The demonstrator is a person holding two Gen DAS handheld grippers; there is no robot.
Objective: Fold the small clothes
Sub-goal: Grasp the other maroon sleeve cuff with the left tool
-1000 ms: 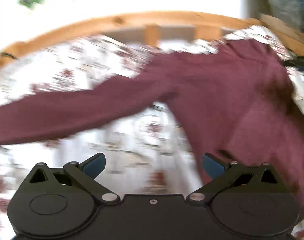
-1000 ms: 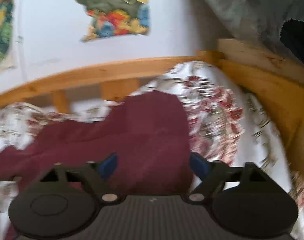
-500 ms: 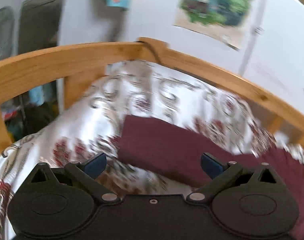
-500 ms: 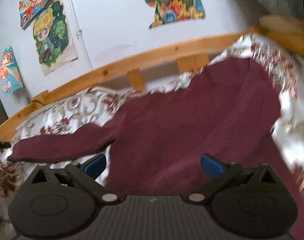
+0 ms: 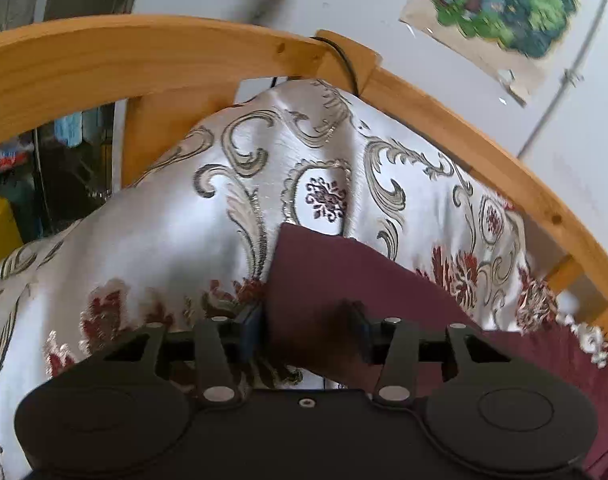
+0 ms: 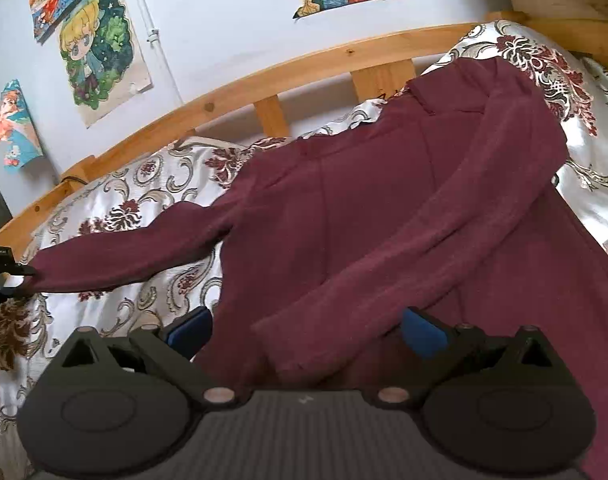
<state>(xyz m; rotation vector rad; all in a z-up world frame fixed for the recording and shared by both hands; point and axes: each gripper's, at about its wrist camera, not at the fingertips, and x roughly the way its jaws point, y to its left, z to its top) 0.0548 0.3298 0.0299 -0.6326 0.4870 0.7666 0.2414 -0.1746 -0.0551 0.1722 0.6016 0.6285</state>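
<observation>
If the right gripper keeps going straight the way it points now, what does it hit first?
Most likely the folded-over sleeve of the maroon sweater, which lies right between the open right gripper fingers. How close it is can't be judged.

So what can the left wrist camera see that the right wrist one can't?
Only the left wrist view shows the left gripper up close, its jaws closed on the sleeve cuff, and the clutter beyond the bed rail.

Only the right wrist view shows the whole maroon sweater, with its other sleeve folded across the body between the open jaws of the right gripper.

Both show the floral bedspread, the wooden frame and the wall posters.
</observation>
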